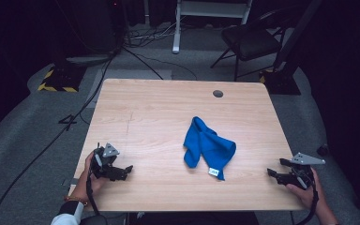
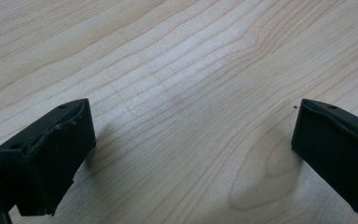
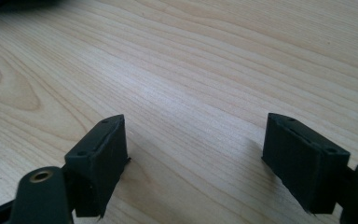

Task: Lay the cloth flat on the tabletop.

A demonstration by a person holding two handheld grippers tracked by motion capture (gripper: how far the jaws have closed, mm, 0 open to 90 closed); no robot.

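Your left tongs (image 1: 127,169) and right tongs (image 1: 272,173) are both wide and hold nothing. The blue cloth (image 1: 208,147) lies crumpled on the bench (image 1: 159,112), between them.

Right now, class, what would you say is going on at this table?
A person sits at a wooden table with a gripper in each hand. The left gripper and the right gripper rest near the table's front corners, both with jaws wide open and nothing between them. A crumpled blue cloth lies on the table between them, apart from both. Nothing is being held yet; the cloth looks like the thing to be handled.
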